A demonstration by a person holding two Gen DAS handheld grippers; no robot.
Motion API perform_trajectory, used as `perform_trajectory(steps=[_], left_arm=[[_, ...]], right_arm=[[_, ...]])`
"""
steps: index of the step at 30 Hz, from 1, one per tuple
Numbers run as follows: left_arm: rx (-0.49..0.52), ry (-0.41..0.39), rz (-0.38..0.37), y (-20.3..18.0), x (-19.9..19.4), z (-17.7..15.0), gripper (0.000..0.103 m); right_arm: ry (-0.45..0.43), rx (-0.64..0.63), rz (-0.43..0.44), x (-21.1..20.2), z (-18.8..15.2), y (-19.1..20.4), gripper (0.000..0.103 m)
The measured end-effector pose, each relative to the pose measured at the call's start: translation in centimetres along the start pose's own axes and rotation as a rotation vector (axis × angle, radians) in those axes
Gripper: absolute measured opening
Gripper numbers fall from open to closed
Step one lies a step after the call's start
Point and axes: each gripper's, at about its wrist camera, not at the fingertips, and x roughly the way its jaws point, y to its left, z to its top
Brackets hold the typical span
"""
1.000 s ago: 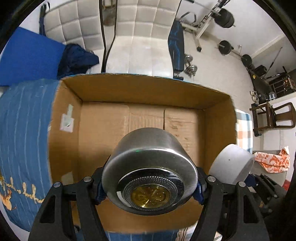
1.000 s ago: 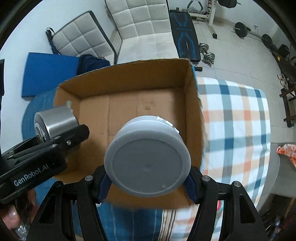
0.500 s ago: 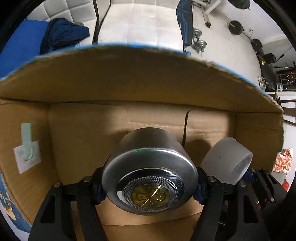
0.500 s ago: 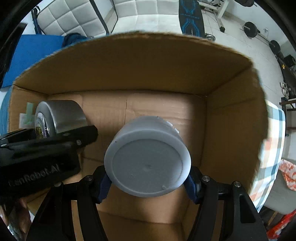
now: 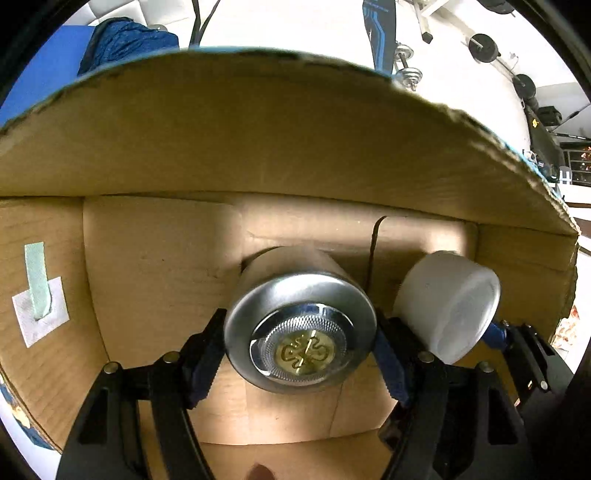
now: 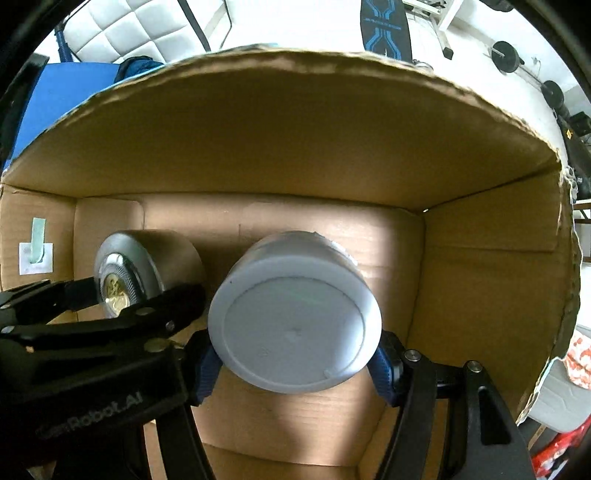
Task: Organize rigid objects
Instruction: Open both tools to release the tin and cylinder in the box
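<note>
Inside the cardboard box (image 5: 147,155), on its left wall, a white label with a strip of pale green tape (image 5: 37,291) is stuck to the cardboard. Just to the right of it, the left gripper (image 5: 301,354) reaches down into the box with a silver metal canister (image 5: 299,332) between its blue-padded fingers (image 5: 205,363). Its jaws have parted: gaps show between the pads and the canister's sides, so the grip looks loosened. The canister points away from the camera with its far end against the box floor, its near end showing a ring of knurled metal around a gold emblem.

Next to it, on the right, the right gripper (image 6: 295,363) is clamped on a white plastic container (image 6: 295,325), both blue pads pressed against its sides. The container's flat round base faces the camera, and its far end reaches down toward the box floor; whether it touches the cardboard cannot be told. The two objects sit side by side in the box, the canister to the left and the container near the right wall, close but not touching.

Beyond the box rim, a blue mat (image 6: 66,92) lies on the left, white quilted cushions (image 6: 122,33) are further back, and barbell weights (image 6: 509,55) rest on the floor at the far right.
</note>
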Motion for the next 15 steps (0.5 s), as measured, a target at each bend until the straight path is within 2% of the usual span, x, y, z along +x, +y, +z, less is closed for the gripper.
perform_trajectory(steps=[4, 7, 8, 10, 12, 14, 15], left_arm=[[-0.008, -0.008, 0.012, 0.0, -0.6, -0.2, 0.075], [-0.008, -0.037, 0.024, 0.0, -1.8, -0.8, 0.087], [-0.005, -0.05, 0.037, -0.1, -2.2, -0.9, 0.088], [0.007, -0.092, 0.071, 0.0, -3.7, -2.3, 0.097], [0.019, -0.124, 0.095, 0.2, -5.1, -3.1, 0.099], [0.033, -0.167, 0.114, 0.3, -6.4, -4.2, 0.099], [0.038, -0.185, 0.123, 0.2, -6.9, -4.7, 0.1]], right_arm=[[0.026, 0.005, 0.011, 0.1, 0.5, -0.7, 0.072], [0.029, 0.008, 0.024, -0.6, 0.6, -0.9, 0.077], [0.027, 0.009, 0.025, -0.9, 0.6, -1.0, 0.078], [0.022, 0.008, 0.033, -1.7, 0.3, -0.8, 0.084], [0.021, 0.007, 0.039, -2.4, -0.3, -0.6, 0.089], [0.01, 0.01, 0.04, -3.2, -1.3, -0.6, 0.102], [0.002, 0.012, 0.041, -3.5, -1.9, -0.6, 0.103]])
